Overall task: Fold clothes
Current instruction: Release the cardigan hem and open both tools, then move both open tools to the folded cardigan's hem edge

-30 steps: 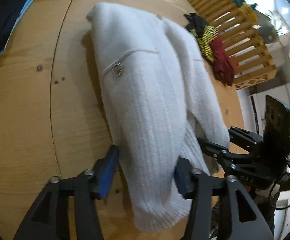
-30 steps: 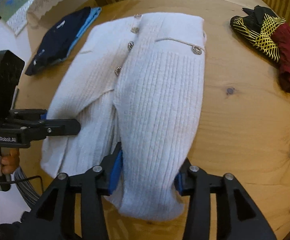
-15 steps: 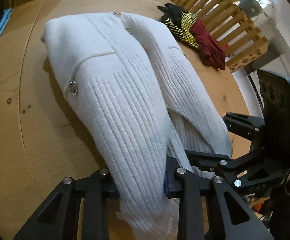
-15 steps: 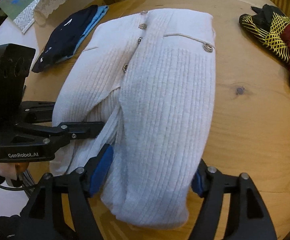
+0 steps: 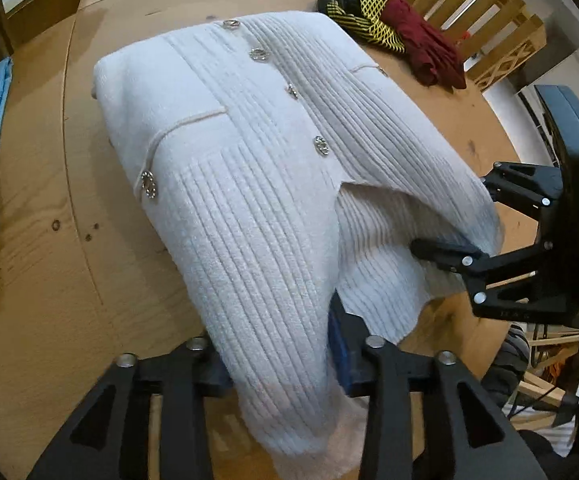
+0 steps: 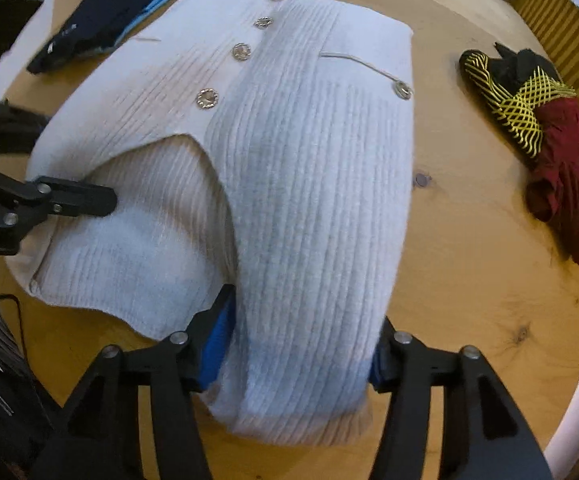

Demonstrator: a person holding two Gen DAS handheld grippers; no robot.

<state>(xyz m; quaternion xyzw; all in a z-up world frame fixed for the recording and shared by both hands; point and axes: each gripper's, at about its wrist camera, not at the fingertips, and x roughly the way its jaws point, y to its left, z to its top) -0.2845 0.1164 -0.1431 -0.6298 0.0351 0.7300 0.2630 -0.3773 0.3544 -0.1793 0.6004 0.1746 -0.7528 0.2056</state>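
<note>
A white ribbed cardigan (image 5: 269, 160) with sparkly buttons lies on the round wooden table (image 5: 49, 280), both sides folded in over the middle. My left gripper (image 5: 277, 356) has the near end of the left folded strip between its pads, which touch the knit while the jaws are opening. My right gripper (image 6: 303, 336) has the right strip of the cardigan (image 6: 309, 160) filling its closing jaws. The near hem is raised off the table and the back layer shows beneath. Each gripper appears in the other's view, the right gripper (image 5: 449, 256) and the left gripper (image 6: 89, 200) at the cloth's edges.
A red, black and yellow garment (image 6: 549, 152) lies on the table at the right. A navy and light blue garment (image 6: 105, 20) sits at the far left. A slatted wooden rack (image 5: 489, 8) stands beyond the table. The table's edge (image 6: 569, 360) runs close by at the right.
The left view has rolled and swung, so the button band now shows. Left jaws narrowed on the strip, then widened a little. Right jaws widened, then narrowed. The near hem has lifted.
</note>
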